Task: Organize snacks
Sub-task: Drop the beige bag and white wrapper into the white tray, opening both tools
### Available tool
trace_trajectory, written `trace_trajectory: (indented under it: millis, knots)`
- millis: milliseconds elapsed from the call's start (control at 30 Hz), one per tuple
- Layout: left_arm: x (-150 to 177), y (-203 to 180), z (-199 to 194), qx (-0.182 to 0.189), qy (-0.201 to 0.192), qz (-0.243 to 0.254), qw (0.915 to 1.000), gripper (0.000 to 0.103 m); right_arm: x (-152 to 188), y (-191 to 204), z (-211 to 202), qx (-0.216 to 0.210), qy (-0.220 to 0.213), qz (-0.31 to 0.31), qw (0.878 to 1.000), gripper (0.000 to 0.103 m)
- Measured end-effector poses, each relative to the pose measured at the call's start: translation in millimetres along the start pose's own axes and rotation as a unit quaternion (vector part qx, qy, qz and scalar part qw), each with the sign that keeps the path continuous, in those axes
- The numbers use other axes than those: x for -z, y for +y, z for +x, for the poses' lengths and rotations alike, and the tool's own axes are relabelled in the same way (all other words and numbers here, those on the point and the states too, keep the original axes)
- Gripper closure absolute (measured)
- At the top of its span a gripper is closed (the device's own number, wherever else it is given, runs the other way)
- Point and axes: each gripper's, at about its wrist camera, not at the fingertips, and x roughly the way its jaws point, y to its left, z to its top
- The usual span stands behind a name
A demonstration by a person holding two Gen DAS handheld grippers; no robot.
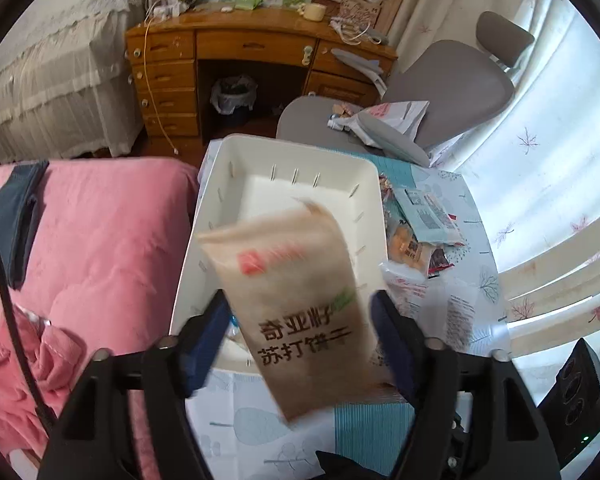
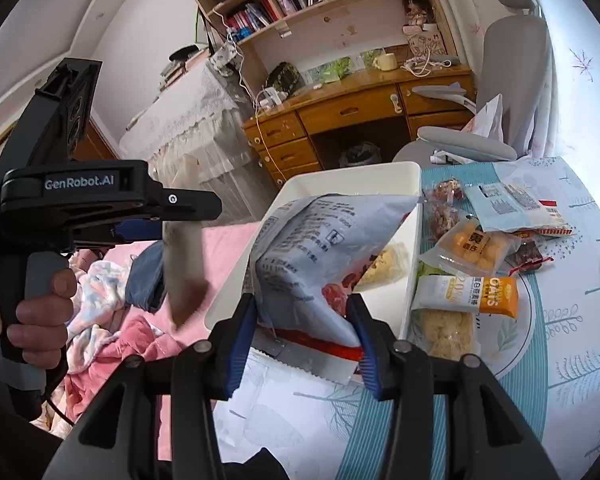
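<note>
Left gripper fingers spread around a blurred cracker packet; right gripper fingers pinch a grey bag.

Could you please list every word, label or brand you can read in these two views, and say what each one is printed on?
"奇亚籽" over "苏打饼干": brown cracker packet, last characters blurred.
"GenRobot.AI": side of the left gripper.
"OATS": orange and white snack bar wrapper.
Grey-blue bag in the right gripper: fine print too small to read.
Other packets on the table: too small to read.
</note>
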Motion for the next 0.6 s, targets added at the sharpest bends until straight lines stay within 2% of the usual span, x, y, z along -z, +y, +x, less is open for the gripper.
trace_trajectory:
  millis: [33,167,267,600]
  knots:
    - [1,2,0,-0.001,0.004,-0.005,1.0000,0.016,0,0,2,0.007,0.004,-0.001,1.000,0.054]
    - [6,7,-4,-0.003,0.005,-0.022,0.9997,0.016,0,-1,5,0.016,0.022,0.007,1.000,0.037]
    - [10,8,-9,-0.003,0.001,-0.027,0.9996,0.016,0,0,-1,0.020,0.021,0.003,1.000,0.031]
    - [28,-14,-22,0.027,-0.003,-0.034,0.9990,0.016,-2,-7,-38,0.056,0.014,-0.016,0.998,0.029]
